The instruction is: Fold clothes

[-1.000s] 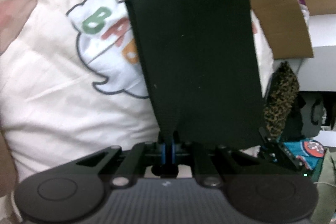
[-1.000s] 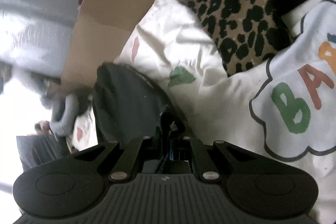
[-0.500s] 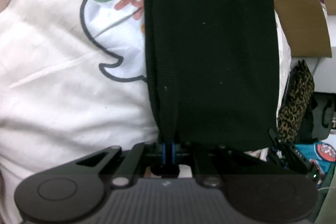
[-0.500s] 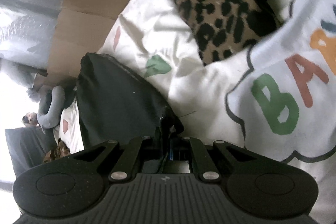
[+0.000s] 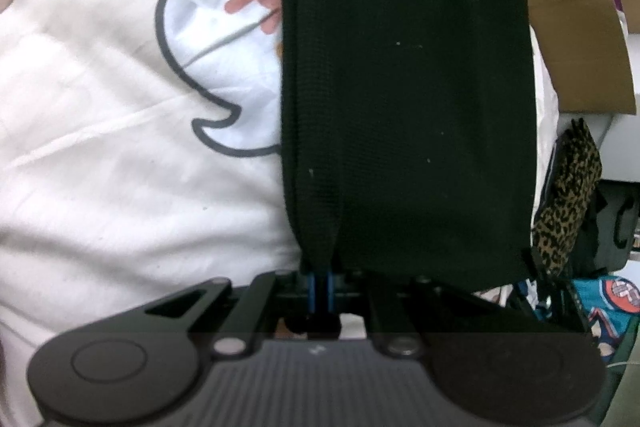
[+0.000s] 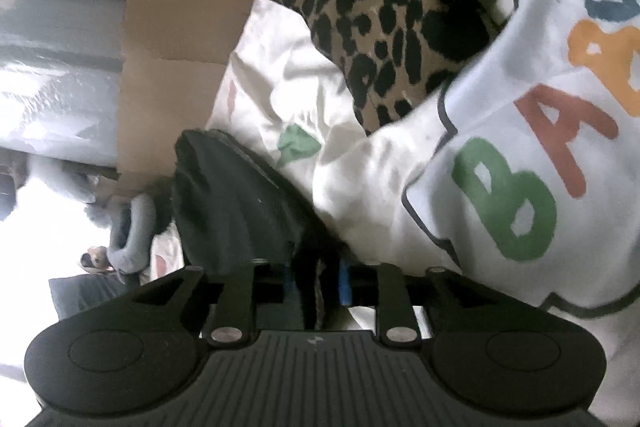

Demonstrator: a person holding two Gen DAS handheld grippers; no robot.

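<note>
While left gripper stays pinched tight on near corner of black garment, cloth lies spread flat over cream bedding, covering part of cloud print with coloured letters. Right gripper jaws just been opening, now parted; fold of same black garment sits loose between them, pads not pressing. Leopard-print fabric lies further up bedding. Cardboard box stands beside bed.
</note>
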